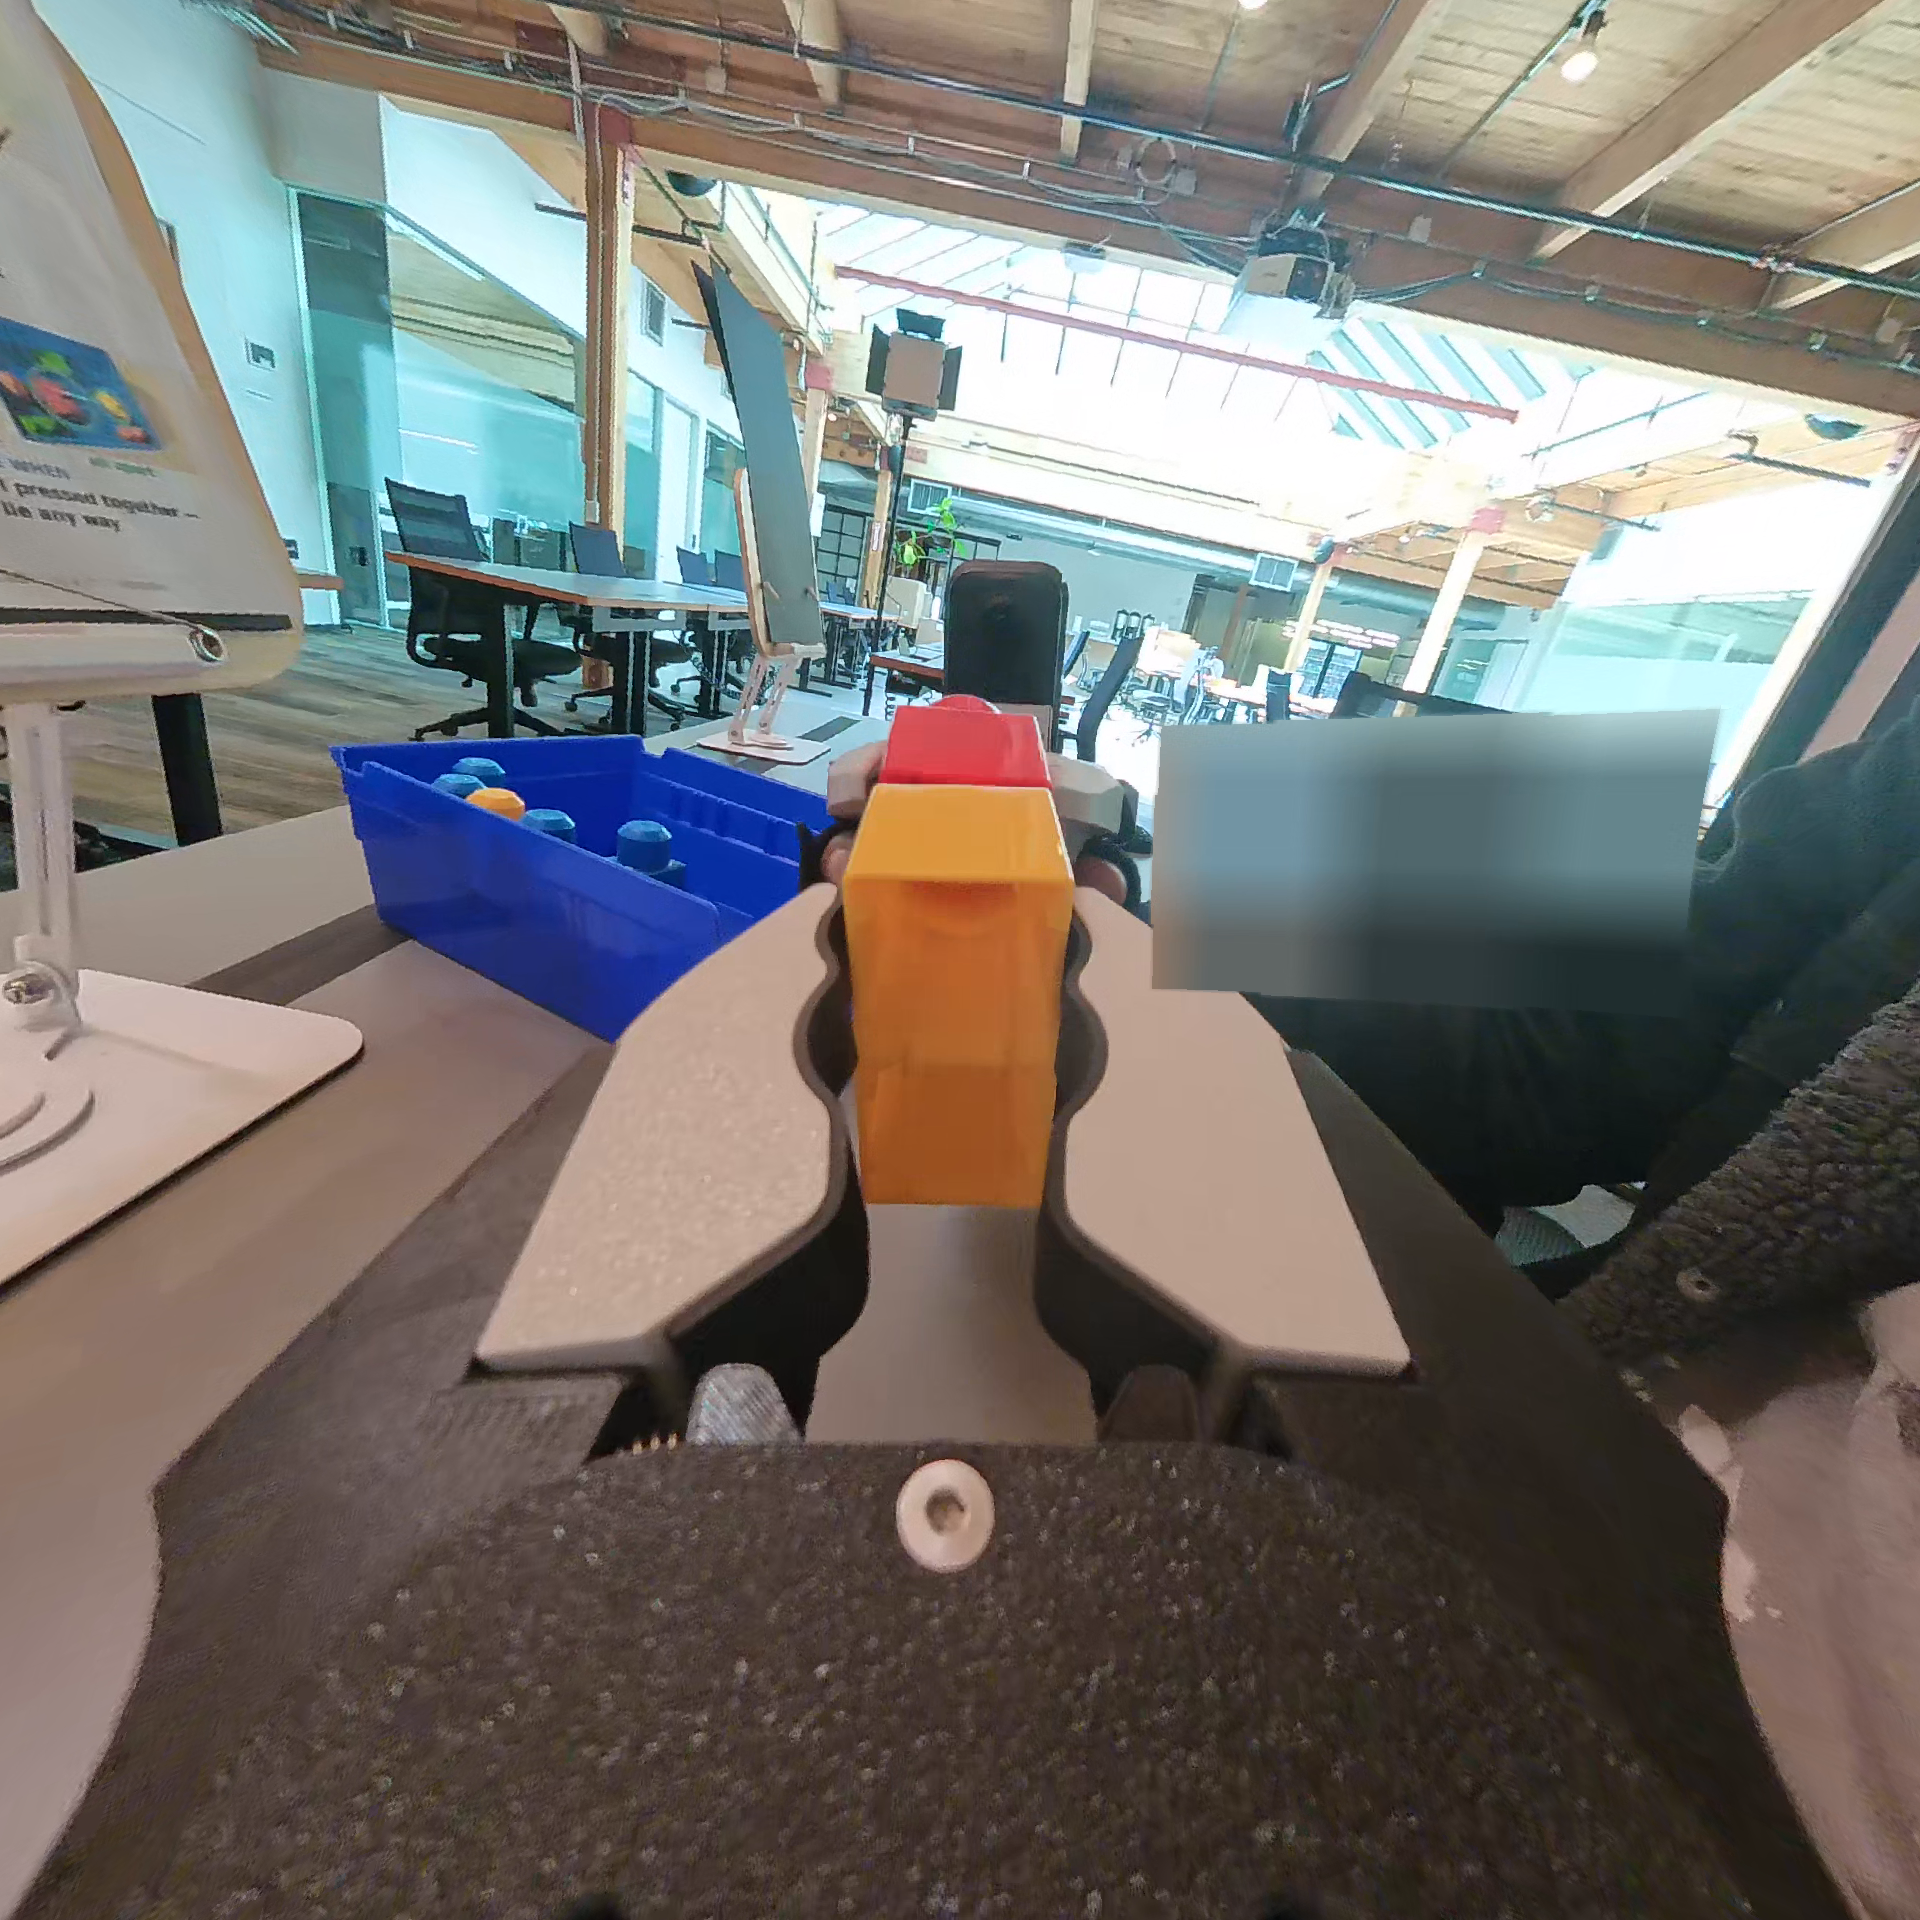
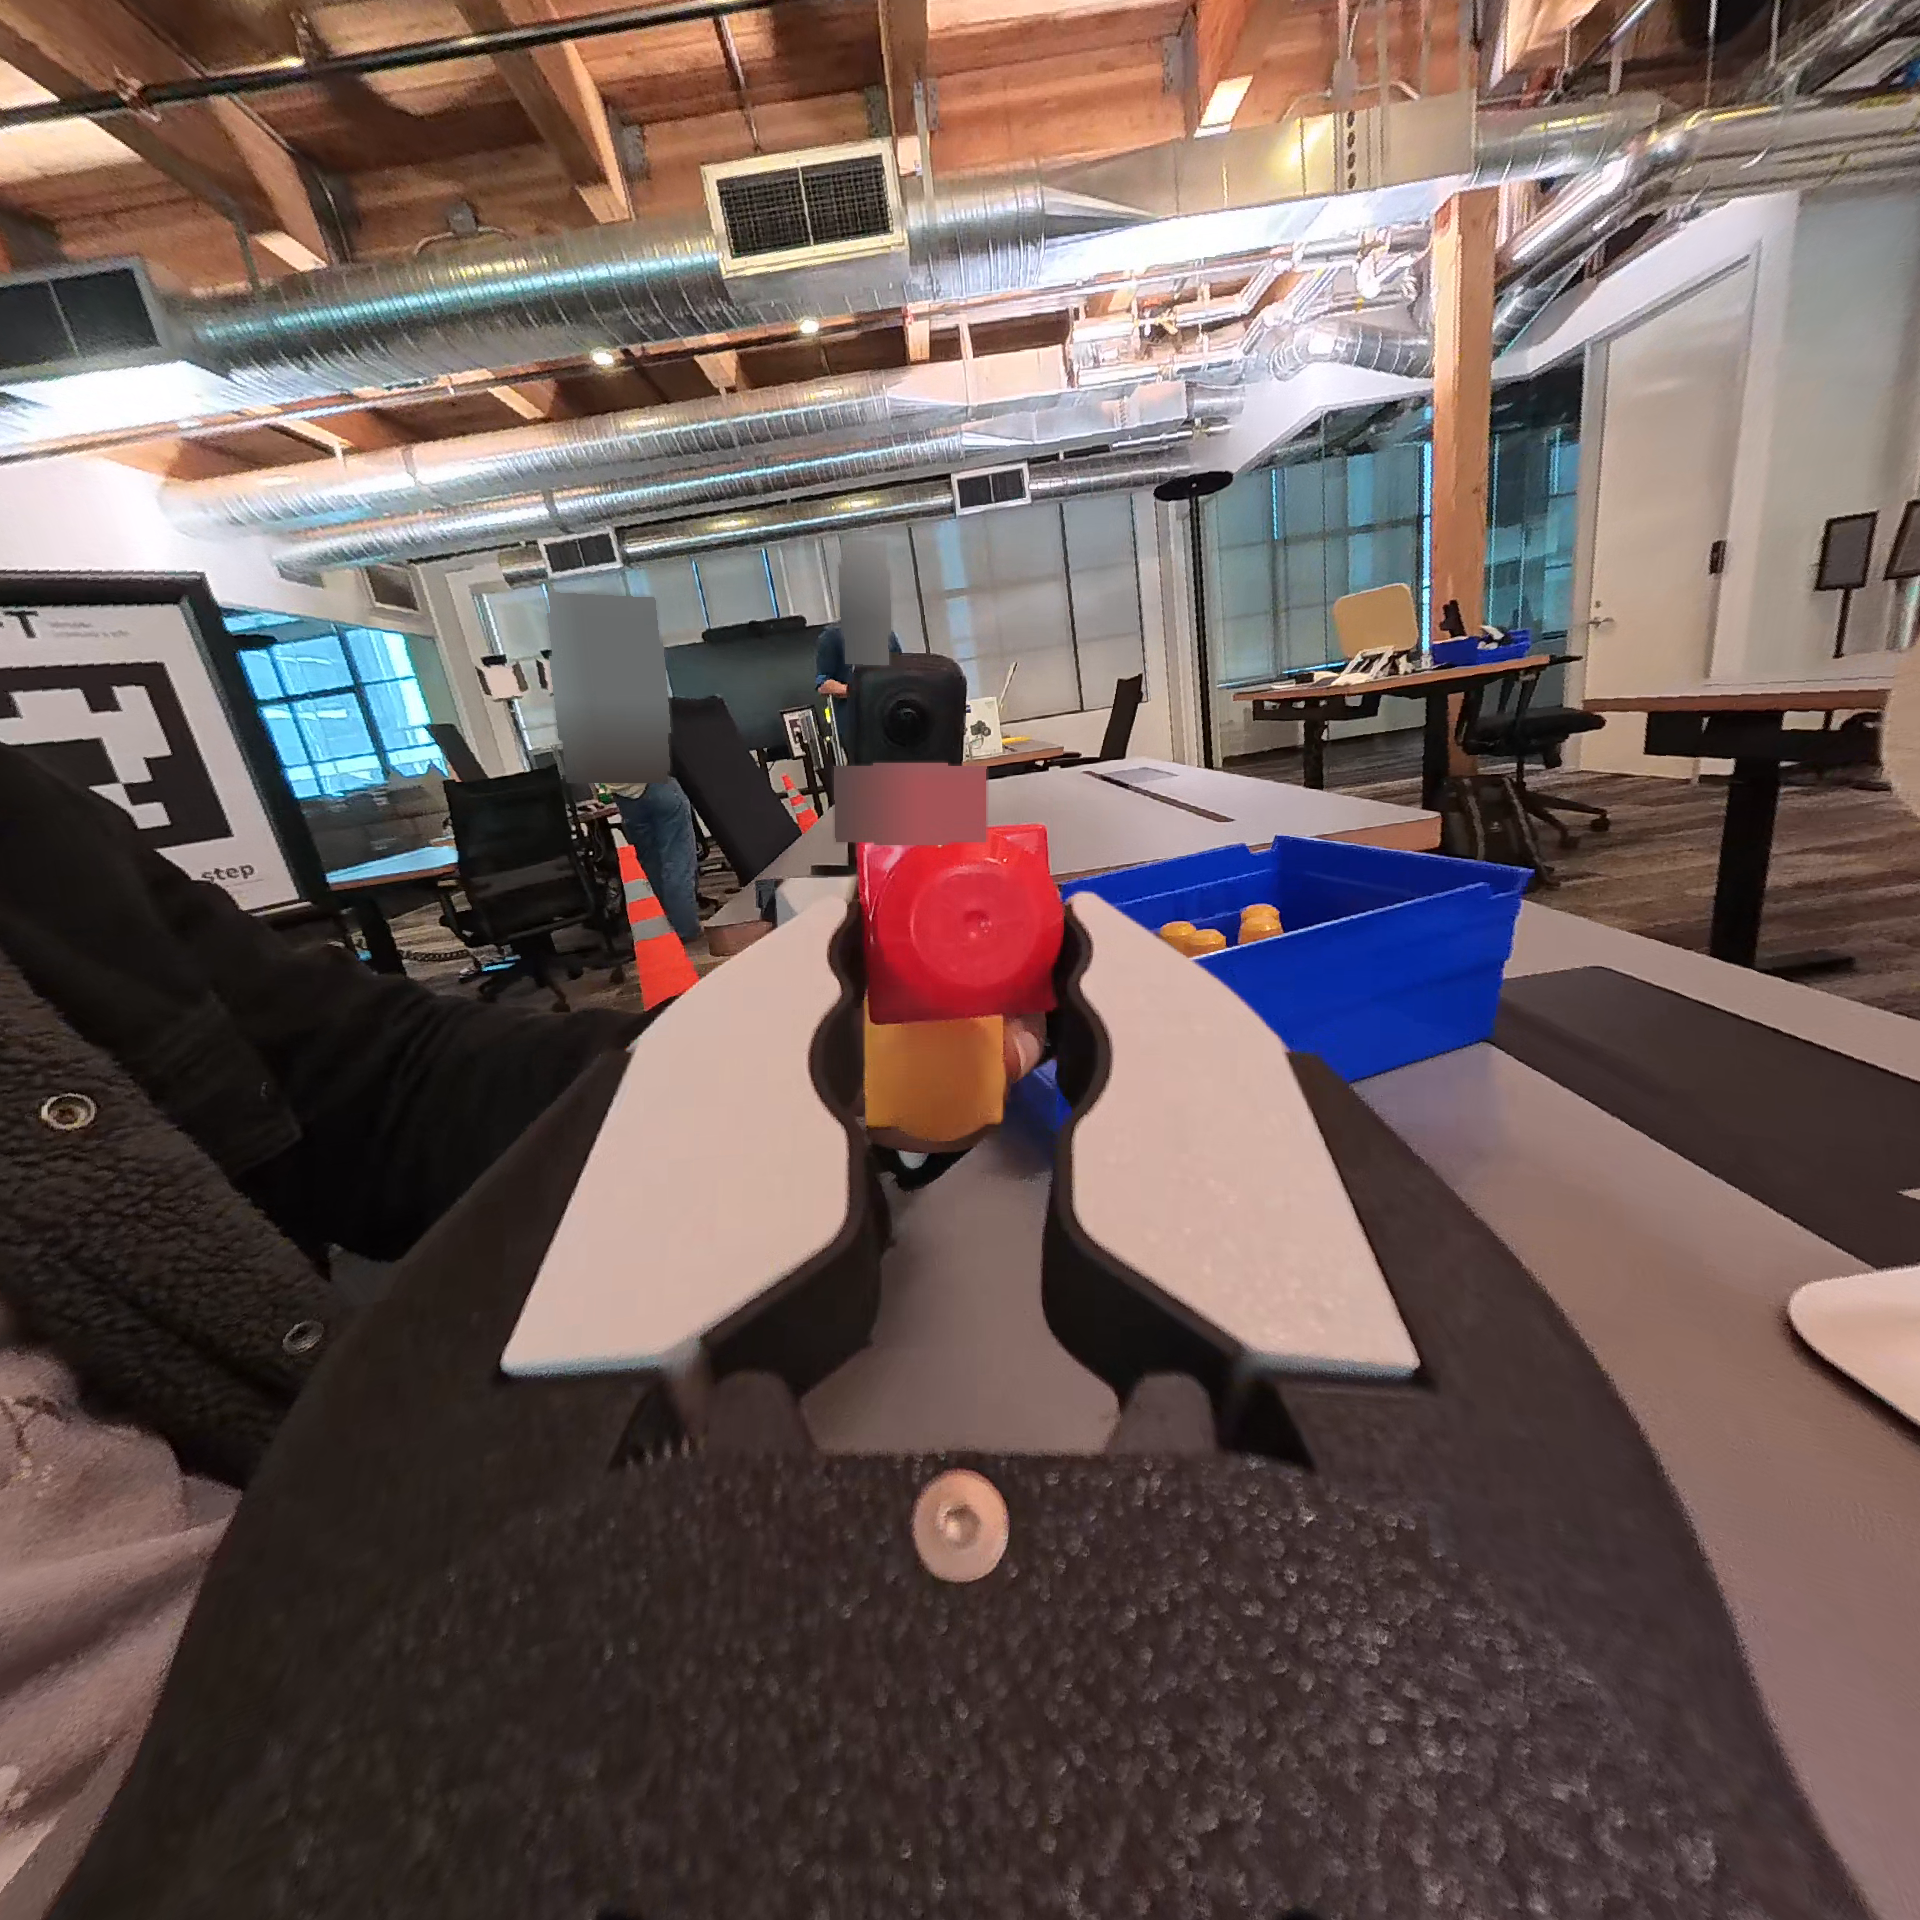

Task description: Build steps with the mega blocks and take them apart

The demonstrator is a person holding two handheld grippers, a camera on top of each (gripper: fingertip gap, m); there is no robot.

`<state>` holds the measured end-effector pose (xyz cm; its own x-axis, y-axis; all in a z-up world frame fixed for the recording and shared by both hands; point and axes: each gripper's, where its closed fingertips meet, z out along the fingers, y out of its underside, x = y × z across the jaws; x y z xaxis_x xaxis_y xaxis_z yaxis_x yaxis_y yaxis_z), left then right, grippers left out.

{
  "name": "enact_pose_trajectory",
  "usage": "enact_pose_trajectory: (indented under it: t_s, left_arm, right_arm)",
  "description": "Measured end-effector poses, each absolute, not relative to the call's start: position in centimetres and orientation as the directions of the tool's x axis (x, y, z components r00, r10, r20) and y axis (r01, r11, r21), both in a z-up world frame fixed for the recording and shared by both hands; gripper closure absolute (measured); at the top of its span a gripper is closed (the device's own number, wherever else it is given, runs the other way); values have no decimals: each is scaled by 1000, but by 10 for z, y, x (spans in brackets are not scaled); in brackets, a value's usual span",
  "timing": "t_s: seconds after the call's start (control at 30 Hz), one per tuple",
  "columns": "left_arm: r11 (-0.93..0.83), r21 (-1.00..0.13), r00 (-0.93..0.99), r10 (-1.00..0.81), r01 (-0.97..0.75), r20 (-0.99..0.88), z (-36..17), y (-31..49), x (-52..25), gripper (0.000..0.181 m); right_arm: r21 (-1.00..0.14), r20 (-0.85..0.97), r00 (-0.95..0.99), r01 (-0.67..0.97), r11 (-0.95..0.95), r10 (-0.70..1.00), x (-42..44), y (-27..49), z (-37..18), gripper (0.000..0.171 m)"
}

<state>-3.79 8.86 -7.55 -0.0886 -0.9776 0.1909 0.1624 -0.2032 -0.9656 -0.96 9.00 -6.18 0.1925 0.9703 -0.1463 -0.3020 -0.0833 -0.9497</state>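
The left claw [image 1: 956, 997] is clamping a tall orange plastic block [image 1: 956, 997], while the right claw [image 2: 961, 966] is pinching the red plastic block [image 2: 961, 935], probably bracing both for joining or separating.

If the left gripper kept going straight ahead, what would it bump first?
Probably the right gripper. The left gripper grips the orange block, the red block sits beyond it, and the right gripper faces it.
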Motion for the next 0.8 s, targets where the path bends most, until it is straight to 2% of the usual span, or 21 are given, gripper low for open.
enact_pose_trajectory:
  t_s: [0.27, 0.63, 0.8]
  left_arm:
    - [-179, -976, -79, -982, 128, 169, -80, 90, -41, 145]
    - [-113, -993, -67, -991, -32, 115, -109, 87, -34, 145]
    - [-120, -993, -79, -990, 10, 119, -104, 87, -36, 145]
  right_arm:
    - [-970, -157, 195, -215, -113, 968, -19, 89, -79, 137]
    - [-981, -159, 196, -139, -133, 968, -15, 89, -94, 136]
    - [-988, -133, 219, -110, -111, 967, -16, 88, -91, 137]
